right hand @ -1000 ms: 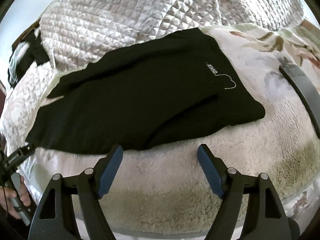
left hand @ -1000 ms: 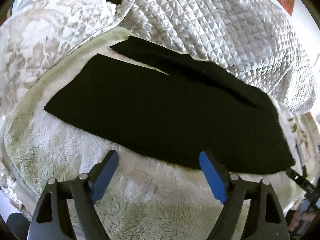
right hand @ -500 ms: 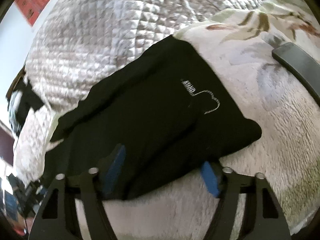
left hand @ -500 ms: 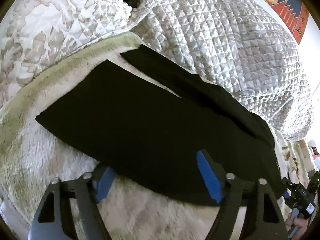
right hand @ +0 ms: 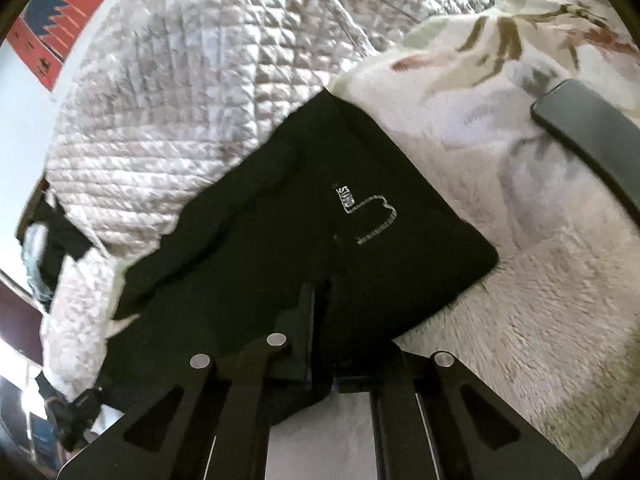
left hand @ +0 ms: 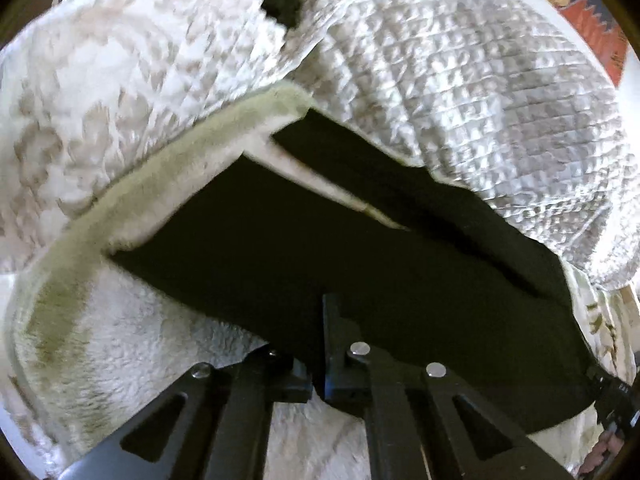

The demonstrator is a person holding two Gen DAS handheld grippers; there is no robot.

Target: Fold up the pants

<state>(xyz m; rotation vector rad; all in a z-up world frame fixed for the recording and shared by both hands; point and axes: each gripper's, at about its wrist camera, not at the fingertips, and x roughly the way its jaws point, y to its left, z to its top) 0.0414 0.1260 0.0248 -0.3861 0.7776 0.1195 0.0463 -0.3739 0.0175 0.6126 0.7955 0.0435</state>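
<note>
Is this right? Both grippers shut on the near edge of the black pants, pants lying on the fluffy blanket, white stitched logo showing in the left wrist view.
Not quite. The logo shows in the right wrist view, not the left. The rest holds: left gripper and right gripper are both shut on the near edge of the black pants, lying on the fluffy blanket.

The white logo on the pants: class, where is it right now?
In the right wrist view, the logo sits centre frame on the black pants, just beyond the right tool and left of the fluffy blanket.
</note>
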